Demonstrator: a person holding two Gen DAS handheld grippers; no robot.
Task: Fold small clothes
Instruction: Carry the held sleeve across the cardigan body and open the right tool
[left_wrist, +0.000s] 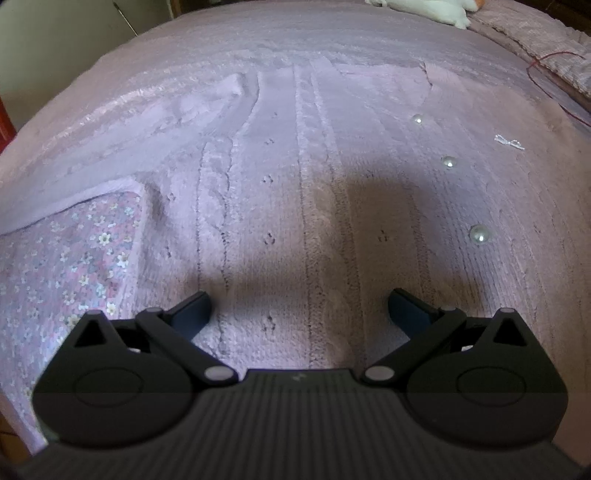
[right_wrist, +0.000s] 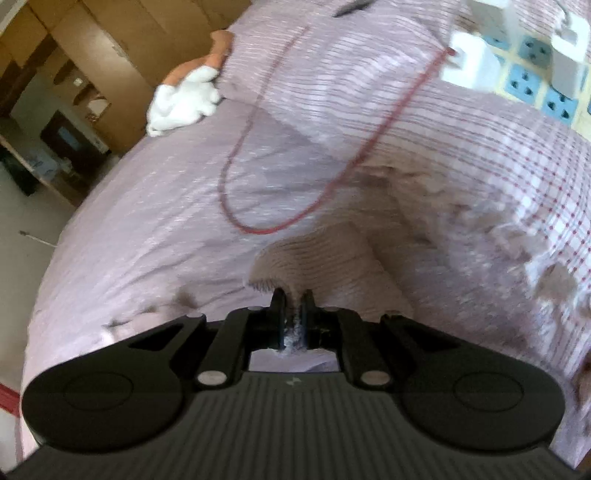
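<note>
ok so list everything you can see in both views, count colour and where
knit sweater: one, lilac, spread flat on the bed
pearl buttons: three, white, in a row on the sweater's right side
floral lining: one patch, pink and white, at left
sweater edge: one, lilac ribbed, pinched
bedspread: one, pale purple
red cord: one, looped on the bedspread
power strip: one, white and blue, top right
white cloth: one, far end of bed
left gripper: open, over sweater
right gripper: shut on sweater edge
</note>
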